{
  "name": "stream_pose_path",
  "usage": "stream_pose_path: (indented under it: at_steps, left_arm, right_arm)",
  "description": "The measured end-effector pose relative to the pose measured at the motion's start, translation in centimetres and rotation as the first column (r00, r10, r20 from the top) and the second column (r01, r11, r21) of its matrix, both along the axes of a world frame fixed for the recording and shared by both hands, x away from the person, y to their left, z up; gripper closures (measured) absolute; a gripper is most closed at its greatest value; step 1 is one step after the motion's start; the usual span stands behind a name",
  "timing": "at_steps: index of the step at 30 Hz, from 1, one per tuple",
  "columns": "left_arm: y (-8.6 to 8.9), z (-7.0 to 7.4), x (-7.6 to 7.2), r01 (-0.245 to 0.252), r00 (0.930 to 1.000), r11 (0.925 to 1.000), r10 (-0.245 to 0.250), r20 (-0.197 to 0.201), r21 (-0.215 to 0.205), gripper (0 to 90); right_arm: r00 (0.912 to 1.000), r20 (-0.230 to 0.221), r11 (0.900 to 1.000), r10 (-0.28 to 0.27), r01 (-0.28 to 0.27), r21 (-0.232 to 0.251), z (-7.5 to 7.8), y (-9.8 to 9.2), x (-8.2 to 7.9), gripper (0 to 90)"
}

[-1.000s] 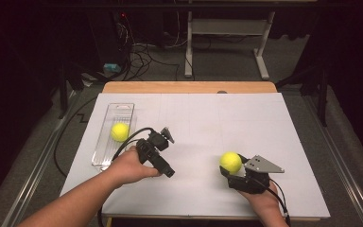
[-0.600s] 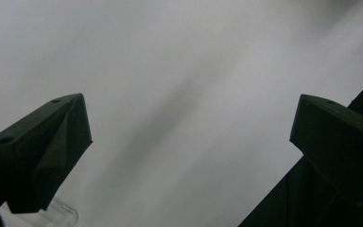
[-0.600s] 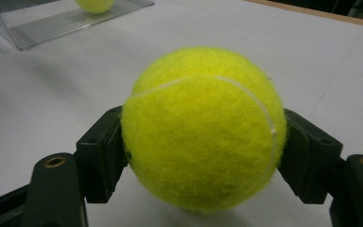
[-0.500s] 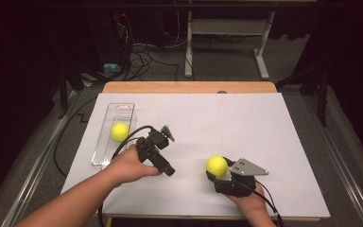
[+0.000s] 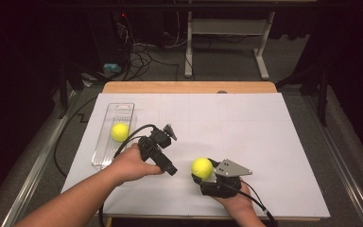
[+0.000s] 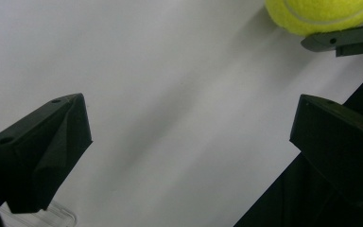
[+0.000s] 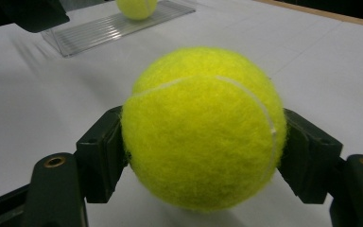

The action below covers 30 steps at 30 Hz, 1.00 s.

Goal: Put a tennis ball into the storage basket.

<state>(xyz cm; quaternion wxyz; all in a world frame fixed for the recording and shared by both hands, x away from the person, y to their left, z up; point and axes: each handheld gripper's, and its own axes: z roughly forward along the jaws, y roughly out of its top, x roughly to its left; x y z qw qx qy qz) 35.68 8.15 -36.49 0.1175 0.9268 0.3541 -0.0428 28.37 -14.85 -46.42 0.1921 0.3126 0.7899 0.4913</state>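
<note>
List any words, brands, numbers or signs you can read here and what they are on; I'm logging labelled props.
None can be read.
Yellow felt tennis ball in the right gripper: white seam, no print showing.
Second yellow tennis ball in the clear plastic tray: too small to tell.

Yellow-green tennis ball (image 7: pixel 203 127) with a white seam, black claw (image 7: pixel 203 163), apparently clear tray (image 5: pixel 114 135).

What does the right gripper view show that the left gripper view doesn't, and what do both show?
Right gripper view alone: the right claw shut on the tennis ball across its whole width, and farther off a second ball lying in the clear tray. Left gripper view alone: the left claw open, with nothing but bare sheet between its jaws. Both share the held ball and the white sheet covering the table.
</note>
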Motion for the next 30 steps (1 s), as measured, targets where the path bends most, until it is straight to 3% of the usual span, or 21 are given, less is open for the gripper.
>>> stream_pose_path:
  at_steps: [8,13,21,30]
  left_arm:
    - [-1.9,1.8,0.0,0.029,0.9994,0.9993,-0.028,0.02,-0.025,0.6]
    - [-3.4,2.1,-0.2,0.054,0.9984,0.9981,-0.054,0.019,-0.028,0.6]
    - [-5.4,1.7,-0.2,0.087,0.9962,0.9951,-0.087,0.008,-0.046,0.7]
    - [-6.7,0.8,0.2,0.088,0.9959,0.9942,-0.089,-0.015,-0.061,0.7]
  right_arm:
    - [0.9996,0.014,1.0,0.023,-0.023,-0.001,0.0,0.0,-0.2,26.8]
    - [0.9994,0.016,0.999,0.031,-0.031,0.021,0.1,0.0,-0.3,26.8]
    - [0.999,0.013,0.998,0.043,-0.043,0.041,0.2,0.1,-0.4,26.8]
    - [0.9988,0.008,0.997,0.048,-0.049,0.064,0.3,0.1,-0.6,26.9]
